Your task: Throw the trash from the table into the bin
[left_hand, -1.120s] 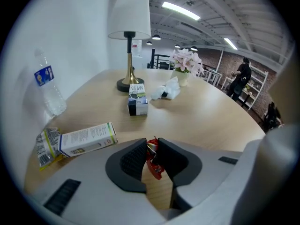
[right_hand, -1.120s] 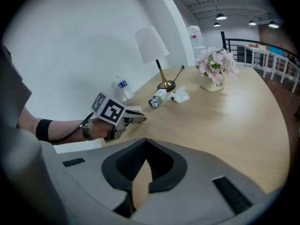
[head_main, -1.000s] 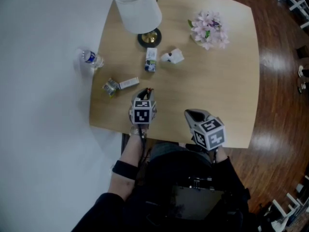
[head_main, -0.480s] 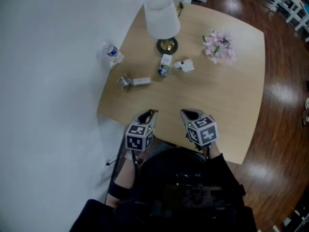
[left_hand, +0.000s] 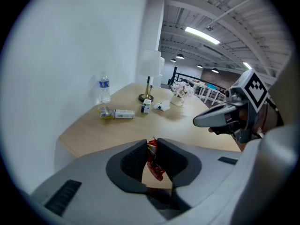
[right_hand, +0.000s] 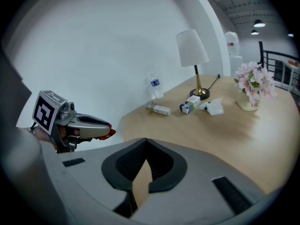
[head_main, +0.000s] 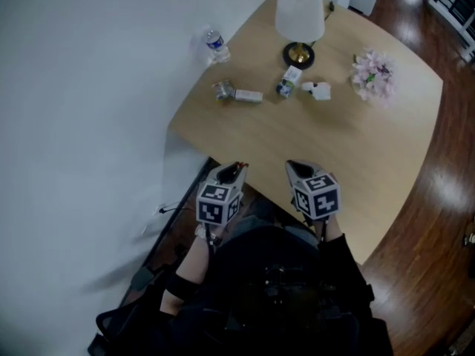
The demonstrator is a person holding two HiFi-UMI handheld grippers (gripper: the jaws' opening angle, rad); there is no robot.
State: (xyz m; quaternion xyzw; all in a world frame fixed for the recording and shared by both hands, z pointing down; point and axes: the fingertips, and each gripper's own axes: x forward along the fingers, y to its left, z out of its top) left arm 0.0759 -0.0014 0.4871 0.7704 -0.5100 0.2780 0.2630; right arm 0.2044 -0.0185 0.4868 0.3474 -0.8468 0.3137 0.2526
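head view: the left gripper and right gripper hang side by side at the near edge of the wooden table. the trash lies well apart from them at the far end. there is a small carton and a crumpled tissue by the foot of the lamp. a flat box touches a crushed wrapper. a water bottle stands at the wall-side edge. only a speck of red shows at the left tip here.

left gripper view: this view shows what that speck is. the jaws stand almost together, pinching a red wrapper that hangs down between the pads. the right gripper shows from the side, over the table.

right gripper view: its jaw tips meet with nothing between them, and bare tabletop shows through the slit below. the pink flowers stand in a pale vase. i cannot tell what the bottle holds. the red wrapper pokes out of the left gripper's tip.
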